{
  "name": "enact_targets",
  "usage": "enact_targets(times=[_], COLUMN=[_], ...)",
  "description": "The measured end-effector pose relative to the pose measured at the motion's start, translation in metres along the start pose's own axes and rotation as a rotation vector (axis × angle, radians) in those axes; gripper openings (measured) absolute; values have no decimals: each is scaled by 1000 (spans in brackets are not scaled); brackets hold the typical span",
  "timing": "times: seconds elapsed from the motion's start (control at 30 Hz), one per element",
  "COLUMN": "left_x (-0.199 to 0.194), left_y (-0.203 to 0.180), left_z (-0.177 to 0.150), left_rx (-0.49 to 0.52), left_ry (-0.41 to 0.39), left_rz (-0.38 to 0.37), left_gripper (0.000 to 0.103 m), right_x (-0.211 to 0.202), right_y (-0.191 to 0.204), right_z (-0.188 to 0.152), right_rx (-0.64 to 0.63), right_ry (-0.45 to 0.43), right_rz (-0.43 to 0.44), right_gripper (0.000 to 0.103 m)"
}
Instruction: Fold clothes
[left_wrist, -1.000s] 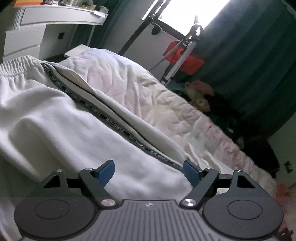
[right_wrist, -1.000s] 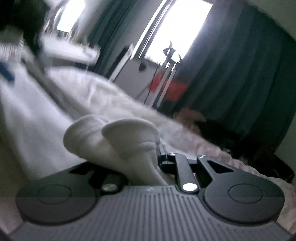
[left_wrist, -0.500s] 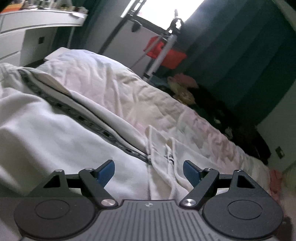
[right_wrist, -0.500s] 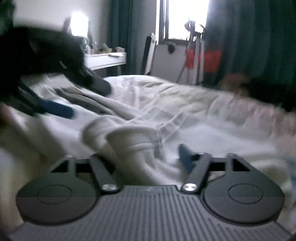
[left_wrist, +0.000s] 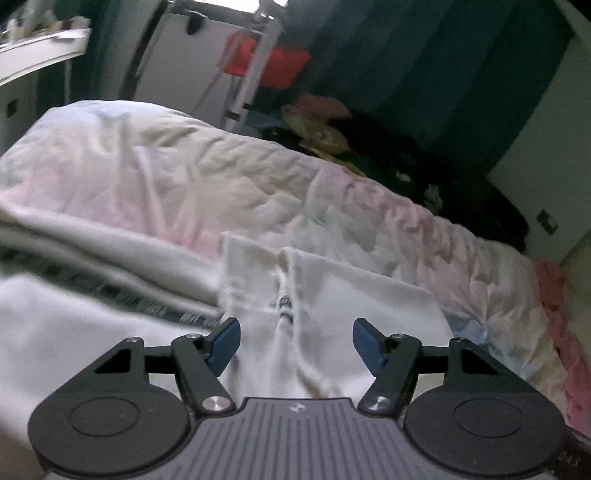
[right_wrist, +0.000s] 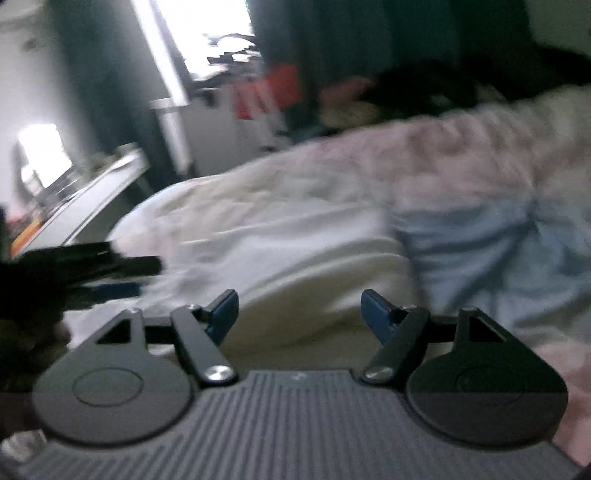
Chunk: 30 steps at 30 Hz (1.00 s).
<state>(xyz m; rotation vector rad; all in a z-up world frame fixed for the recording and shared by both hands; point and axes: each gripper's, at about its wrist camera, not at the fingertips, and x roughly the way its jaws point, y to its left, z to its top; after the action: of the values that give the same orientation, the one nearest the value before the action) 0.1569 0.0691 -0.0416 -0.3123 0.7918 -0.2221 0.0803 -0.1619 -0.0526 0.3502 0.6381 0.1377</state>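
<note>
Garment: white trousers (left_wrist: 66, 332) lie on the bed, with a dark lettered side stripe (left_wrist: 122, 299) that runs toward the leg ends.
Leg ends: 2 white cuffs (left_wrist: 314, 291) lie side by side on top of the cloth, just in front of the left claw; small dark marks show between them.
Look of the cloth: thick, soft and creased; it makes rounded folds and not sharp ones. In the right view it is a pale rounded fold (right_wrist: 314, 266), much blurred.
Left gripper (left_wrist: 293, 341): the 2 blue pads (left_wrist: 223, 339) stand wide apart, 1 on each side of the cuffs, and they hold nothing.
Right gripper (right_wrist: 299, 312): also spread wide, empty, low over the white fold; the other tool shows as a dark blur (right_wrist: 74, 273) at the left edge.
Step in hand: I judge that 1 fold of the legs is laid down, and both tools are free for a new grip.
Next move: it probably calls for closing on a doubled edge, both layers together, and carrying it over evenly.
Around: a pale pink quilt (left_wrist: 221, 177) is under the trousers; beyond it are dark green curtains (left_wrist: 424, 55) and something red (left_wrist: 266, 62) on a metal stand.
</note>
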Motion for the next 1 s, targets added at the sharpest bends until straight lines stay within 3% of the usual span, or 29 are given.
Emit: enact_targets(times=[0.1, 0.2, 0.3, 0.47, 0.67, 0.8, 0.9, 0.97, 1.0], left_x=[37, 72, 107, 120, 99, 99, 88, 73, 63], left_y=[4, 9, 13, 11, -3, -11, -8, -3, -2], left_z=[16, 32, 40, 43, 65, 58, 51, 45, 40], left_rx=[-101, -184, -184, -133, -62, 9, 6, -10, -5], left_ry=[66, 113, 169, 137, 17, 17, 10, 12, 12], left_rz=[15, -17, 17, 27, 25, 53, 63, 55, 51], left_gripper=[64, 57, 48, 7, 7, 9, 19, 38, 41], right_x=[12, 23, 34, 44, 48, 46, 43, 41, 40], right_y=[-15, -20, -17, -12, -12, -13, -15, -15, -15], right_z=[0, -6, -13, -17, -17, -17, -16, -15, -14], right_rx=[73, 109, 92, 41, 24, 25, 39, 46, 49], right_ry=[18, 27, 24, 9, 4, 12, 17, 19, 19], right_rz=[-41, -69, -97, -124, -125, -121, -114, -111, -109], right_gripper=[75, 76, 77, 83, 85, 85, 85, 84, 84])
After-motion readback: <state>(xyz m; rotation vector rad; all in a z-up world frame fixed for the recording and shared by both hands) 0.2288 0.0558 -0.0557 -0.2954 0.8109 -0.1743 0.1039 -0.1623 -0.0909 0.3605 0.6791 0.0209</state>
